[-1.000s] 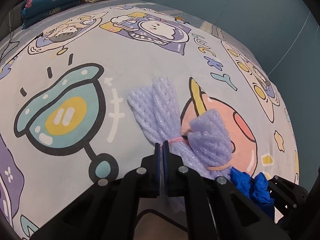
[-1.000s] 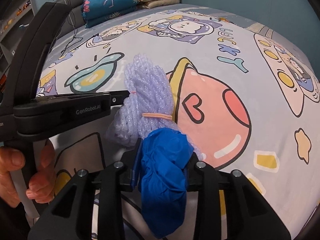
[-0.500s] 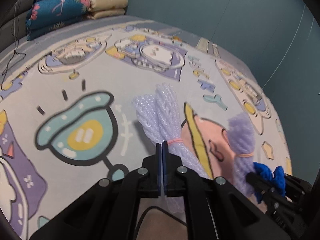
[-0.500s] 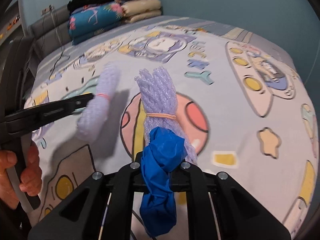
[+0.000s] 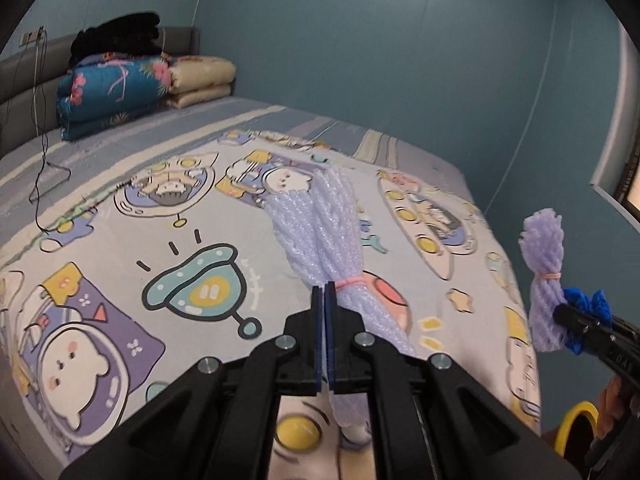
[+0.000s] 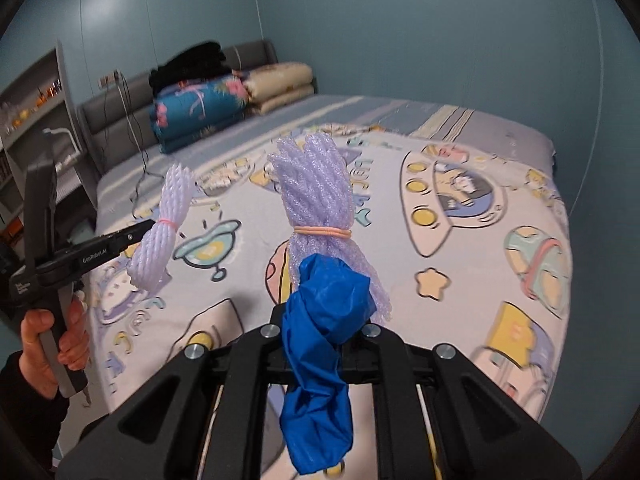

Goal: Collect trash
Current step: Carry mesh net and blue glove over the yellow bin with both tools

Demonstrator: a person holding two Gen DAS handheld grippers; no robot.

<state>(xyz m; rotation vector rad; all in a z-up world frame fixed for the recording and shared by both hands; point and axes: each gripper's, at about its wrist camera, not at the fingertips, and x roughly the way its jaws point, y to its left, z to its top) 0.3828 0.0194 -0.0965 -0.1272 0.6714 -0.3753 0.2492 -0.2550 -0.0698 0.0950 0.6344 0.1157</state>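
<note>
My left gripper (image 5: pixel 324 292) is shut on a pale lavender foam-net bundle (image 5: pixel 316 224) tied with a pink rubber band, held in the air above the cartoon-print bed sheet (image 5: pixel 120 248). In the right wrist view that same left gripper (image 6: pixel 150 226) and its bundle (image 6: pixel 164 224) hang at the left, with a hand (image 6: pixel 60 344) on the handle. A crumpled blue plastic wad (image 6: pixel 320 320) and a second band-tied purple foam-net bundle (image 6: pixel 316 192) sit in my right gripper (image 6: pixel 324 322), which is shut on them; the wad hides its fingertips. The left wrist view shows the right gripper (image 5: pixel 568 314) at its right edge.
Folded quilts (image 5: pixel 120 88) with black clothing on top lie by the grey headboard (image 6: pixel 120 112). A thin black cable (image 5: pixel 44 168) trails over the bed's far left. Teal walls close the far and right sides. A shelf unit (image 6: pixel 36 96) stands left of the bed.
Both grippers have risen off the sheet, each carrying its bundle, and drawn apart. The bed now looks lower and farther, with more wall in view.
</note>
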